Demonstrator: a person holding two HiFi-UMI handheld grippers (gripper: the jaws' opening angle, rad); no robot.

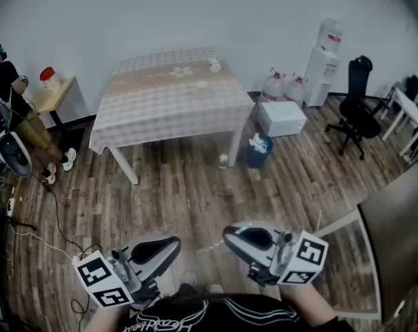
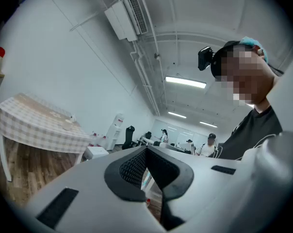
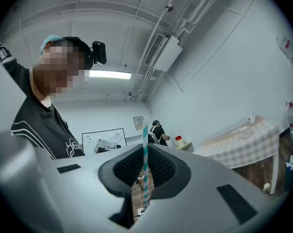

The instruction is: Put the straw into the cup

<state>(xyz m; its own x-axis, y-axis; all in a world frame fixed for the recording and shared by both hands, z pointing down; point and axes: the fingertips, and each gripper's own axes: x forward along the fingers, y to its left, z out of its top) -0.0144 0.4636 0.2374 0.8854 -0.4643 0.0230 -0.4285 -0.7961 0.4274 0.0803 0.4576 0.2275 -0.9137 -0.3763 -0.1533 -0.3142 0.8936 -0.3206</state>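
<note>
My right gripper is shut on a teal-and-white striped straw that stands upright between its pads. It is held low in front of me, roughly level. Beside it, my left gripper has its jaws together with nothing between them, and its tip faces the right one across a small gap. In the left gripper view the pads meet. Far ahead stands a table with a checked cloth. A small white cup-like thing sits near its far right corner, too small to make out.
A person sits at the left by a small side table with a red-lidded jar. Right of the table are water bottles, a dispenser, a white box, a blue bin and an office chair. Cables lie on the wood floor.
</note>
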